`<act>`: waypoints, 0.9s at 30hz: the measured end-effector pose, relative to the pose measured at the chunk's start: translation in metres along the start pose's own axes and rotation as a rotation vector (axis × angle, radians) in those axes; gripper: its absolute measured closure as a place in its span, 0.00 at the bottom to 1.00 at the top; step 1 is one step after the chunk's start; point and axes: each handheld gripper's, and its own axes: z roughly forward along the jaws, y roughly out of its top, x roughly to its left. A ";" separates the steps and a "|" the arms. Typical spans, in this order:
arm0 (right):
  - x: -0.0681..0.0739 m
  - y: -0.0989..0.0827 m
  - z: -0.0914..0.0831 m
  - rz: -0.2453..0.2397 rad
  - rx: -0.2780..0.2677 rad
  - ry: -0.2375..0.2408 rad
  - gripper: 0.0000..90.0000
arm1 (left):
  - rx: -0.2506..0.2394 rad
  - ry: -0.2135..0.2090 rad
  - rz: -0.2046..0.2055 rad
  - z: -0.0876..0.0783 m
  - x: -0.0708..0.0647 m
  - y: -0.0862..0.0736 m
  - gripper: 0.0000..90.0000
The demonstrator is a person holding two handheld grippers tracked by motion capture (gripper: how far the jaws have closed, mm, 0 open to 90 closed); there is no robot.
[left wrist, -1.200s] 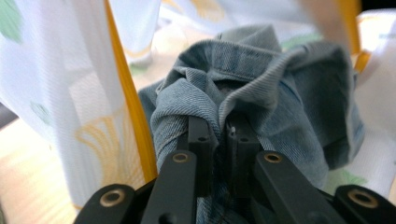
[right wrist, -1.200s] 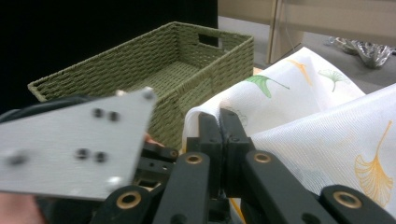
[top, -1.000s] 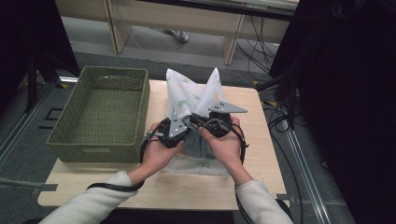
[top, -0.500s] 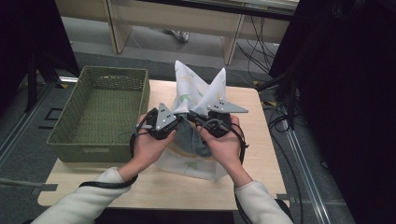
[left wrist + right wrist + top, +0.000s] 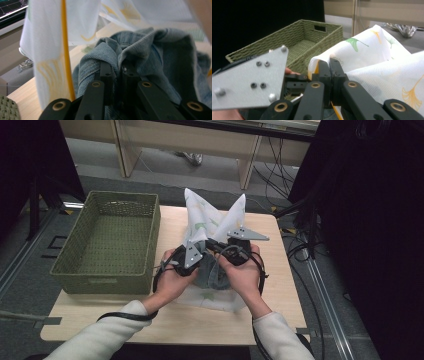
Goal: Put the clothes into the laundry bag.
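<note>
Since half a second ago my left gripper (image 5: 200,251) has come lower; its jaws pinch the white cloth (image 5: 216,217), above the denim (image 5: 160,57) on the table (image 5: 165,317). My right gripper (image 5: 329,65) clamps the cloth too.

Both grippers (image 5: 212,251) clamped (side by side)

the denim bundle (image 5: 212,272) is largely hidden behind both hands in the high view. in the left tool view the white cloth (image 5: 47,37) is blurred and cut off at the top edge; what is pinched by the left tool (image 5: 117,72) cannot be told for certain.
</note>
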 end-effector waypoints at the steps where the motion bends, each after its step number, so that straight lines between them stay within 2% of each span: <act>1: -0.001 0.000 0.000 0.002 0.001 -0.004 1.00 | 0.006 -0.001 0.011 0.002 -0.001 -0.002 0.90; 12: -0.005 -0.008 0.008 0.020 0.045 -0.025 1.00 | 0.093 -0.060 0.081 0.028 -0.009 -0.020 0.86; 14: -0.006 -0.011 0.010 0.022 0.064 -0.025 1.00 | 0.118 -0.084 0.111 0.033 -0.012 -0.022 0.85; 16: -0.007 -0.013 0.012 0.018 0.076 -0.028 1.00 | 0.123 -0.088 0.113 0.036 -0.014 -0.024 0.85; 18: -0.008 -0.014 0.013 0.019 0.081 -0.036 1.00 | 0.124 -0.093 0.098 0.036 -0.015 -0.024 0.82; 22: -0.011 -0.014 0.011 0.024 0.081 -0.045 1.00 | 0.122 -0.122 0.049 0.030 -0.015 -0.020 0.64; 24: -0.014 -0.014 0.011 0.024 0.076 -0.050 1.00 | 0.110 -0.137 0.053 0.022 -0.014 -0.018 0.53; 27: -0.016 -0.014 0.009 0.031 0.075 -0.060 1.00 | 0.099 -0.167 0.070 0.007 -0.015 -0.017 0.42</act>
